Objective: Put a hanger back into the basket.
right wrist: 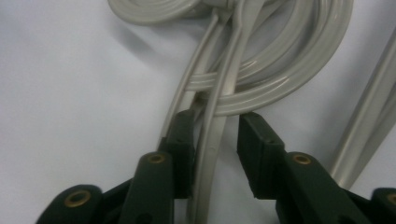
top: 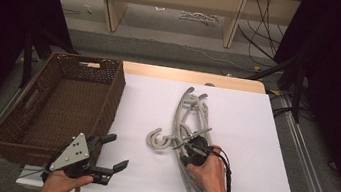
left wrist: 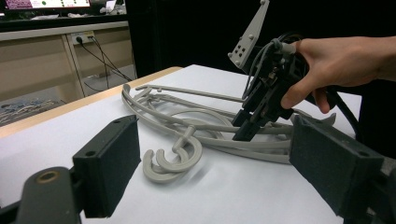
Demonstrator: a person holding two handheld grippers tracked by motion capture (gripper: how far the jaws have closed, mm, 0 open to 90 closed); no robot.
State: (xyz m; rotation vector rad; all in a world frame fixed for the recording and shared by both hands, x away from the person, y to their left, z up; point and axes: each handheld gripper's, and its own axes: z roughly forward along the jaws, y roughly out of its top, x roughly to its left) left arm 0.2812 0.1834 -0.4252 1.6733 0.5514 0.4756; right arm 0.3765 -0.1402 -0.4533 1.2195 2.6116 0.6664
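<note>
At the left of the high view a brown wicker basket (top: 63, 106) stands on the white table (top: 249, 132), and right of centre lies a tangled pile of grey hangers (top: 186, 128), their hooks curling toward the middle of the frame. At lower right of centre the right gripper (top: 183, 148) is tipped down into that pile, its jaws partly parted around one thin hanger bar without clamping it. At lower left the left gripper (top: 117, 151) hovers with jaws spread wide, holding nothing.
</note>
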